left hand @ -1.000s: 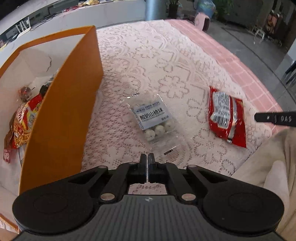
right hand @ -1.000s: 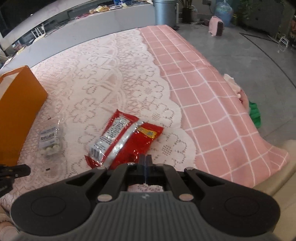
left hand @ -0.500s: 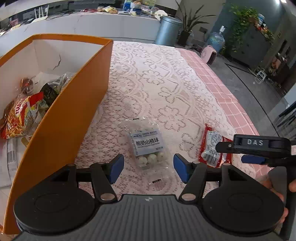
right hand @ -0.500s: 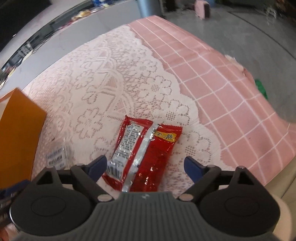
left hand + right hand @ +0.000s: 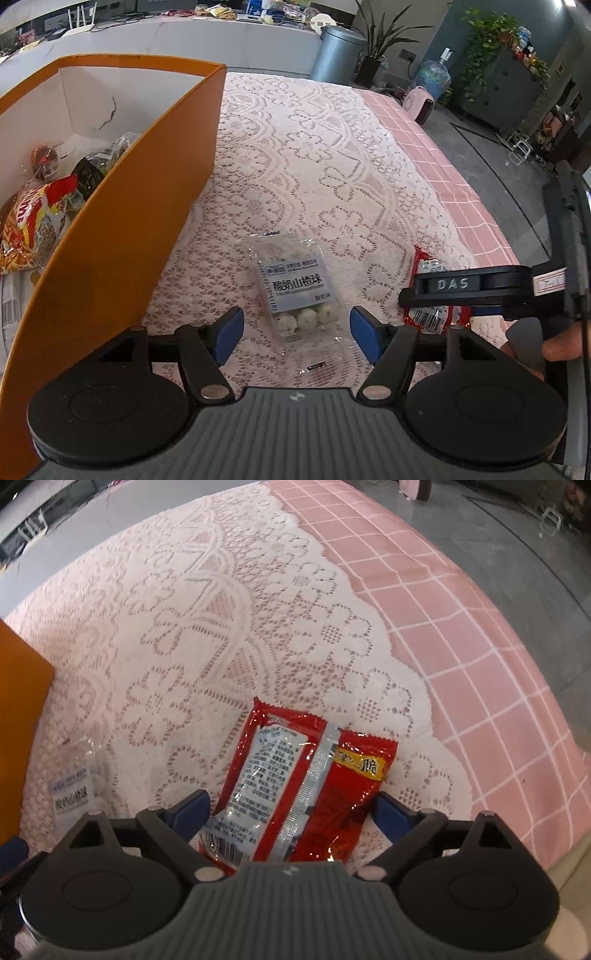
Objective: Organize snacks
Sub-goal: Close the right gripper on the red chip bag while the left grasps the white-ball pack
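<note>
Claws (image 5: 295,334) (image 5: 293,810) gape; glossy crinkled red packet (image 5: 295,782).

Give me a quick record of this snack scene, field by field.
surface: lace cloth over pink checked cloth
box: orange box, already holding snacks
clear pouch: flat on lace, between left gripper jaws, untouched
red packet: flat, between right gripper jaws
jaws: both open, just been opening
</note>
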Demonstrator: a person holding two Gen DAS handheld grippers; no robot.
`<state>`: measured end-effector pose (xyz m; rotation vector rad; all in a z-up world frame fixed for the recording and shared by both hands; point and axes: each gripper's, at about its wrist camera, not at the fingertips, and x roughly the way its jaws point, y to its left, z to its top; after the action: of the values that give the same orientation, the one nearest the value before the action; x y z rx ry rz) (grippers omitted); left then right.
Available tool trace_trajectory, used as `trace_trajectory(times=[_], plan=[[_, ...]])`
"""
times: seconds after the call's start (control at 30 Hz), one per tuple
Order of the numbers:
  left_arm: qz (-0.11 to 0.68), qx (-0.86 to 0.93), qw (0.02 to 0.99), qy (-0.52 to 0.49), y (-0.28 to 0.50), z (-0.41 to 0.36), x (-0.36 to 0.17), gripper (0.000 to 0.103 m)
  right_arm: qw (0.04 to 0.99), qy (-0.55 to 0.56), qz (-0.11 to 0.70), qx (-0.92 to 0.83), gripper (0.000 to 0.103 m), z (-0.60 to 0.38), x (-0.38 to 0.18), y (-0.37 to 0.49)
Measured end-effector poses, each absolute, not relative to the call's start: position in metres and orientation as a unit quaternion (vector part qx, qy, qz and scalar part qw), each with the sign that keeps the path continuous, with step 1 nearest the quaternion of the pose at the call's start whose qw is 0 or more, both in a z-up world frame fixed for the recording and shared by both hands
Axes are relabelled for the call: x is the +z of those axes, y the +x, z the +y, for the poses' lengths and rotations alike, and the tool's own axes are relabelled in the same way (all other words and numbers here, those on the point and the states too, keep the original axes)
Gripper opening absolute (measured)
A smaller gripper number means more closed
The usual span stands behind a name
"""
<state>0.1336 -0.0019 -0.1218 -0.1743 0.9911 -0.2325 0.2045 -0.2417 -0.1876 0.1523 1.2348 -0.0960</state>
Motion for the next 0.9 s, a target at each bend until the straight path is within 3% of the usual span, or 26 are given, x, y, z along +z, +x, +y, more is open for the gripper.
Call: trace_trajectory(times=[0.37,0.9], plan=[[0.469,-0.134,0.870,-0.076,0.129,-0.004,-0.124,0.086,0.819,0.066,0.569,-0.032,0.077,-0.248,-0.180,0.194],[0.500,-0.038,0.863,-0.061,0.166,-0.036,-0.149,0.087,0.861,0.127,0.491,0.018,0.075,-0.263,-0.165,0.165]])
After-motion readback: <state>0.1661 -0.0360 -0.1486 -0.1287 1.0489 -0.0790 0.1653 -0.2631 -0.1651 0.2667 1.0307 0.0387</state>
